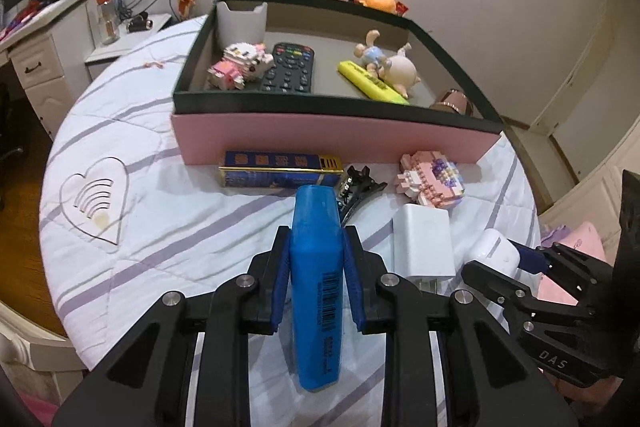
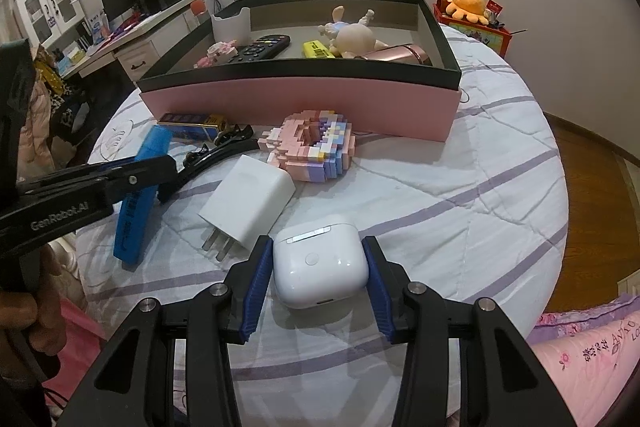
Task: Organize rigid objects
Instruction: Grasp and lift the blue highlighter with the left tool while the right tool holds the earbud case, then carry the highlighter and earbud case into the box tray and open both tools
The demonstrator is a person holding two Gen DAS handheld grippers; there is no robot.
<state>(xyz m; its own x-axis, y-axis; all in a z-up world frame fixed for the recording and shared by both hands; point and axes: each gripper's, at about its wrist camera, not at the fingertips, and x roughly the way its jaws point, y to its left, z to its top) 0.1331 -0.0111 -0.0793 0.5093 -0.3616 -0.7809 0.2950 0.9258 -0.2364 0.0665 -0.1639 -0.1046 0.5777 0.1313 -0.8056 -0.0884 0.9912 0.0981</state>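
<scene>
Left claw (image 1: 316, 247) is clamped on a blue highlighter (image 1: 316, 291), whose long axis points straight at the pink box (image 1: 328, 143) beyond. Right claw (image 2: 318, 267) straddles a white earbud case (image 2: 320, 261) nearer than the box; whether its pads touch is unclear. The highlighter's lower end rests on the quilt.

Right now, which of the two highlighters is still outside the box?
The blue highlighter, clamped in the left hand-held gripper over the table. The yellow highlighter already lies inside the box, beside the doll.
</scene>
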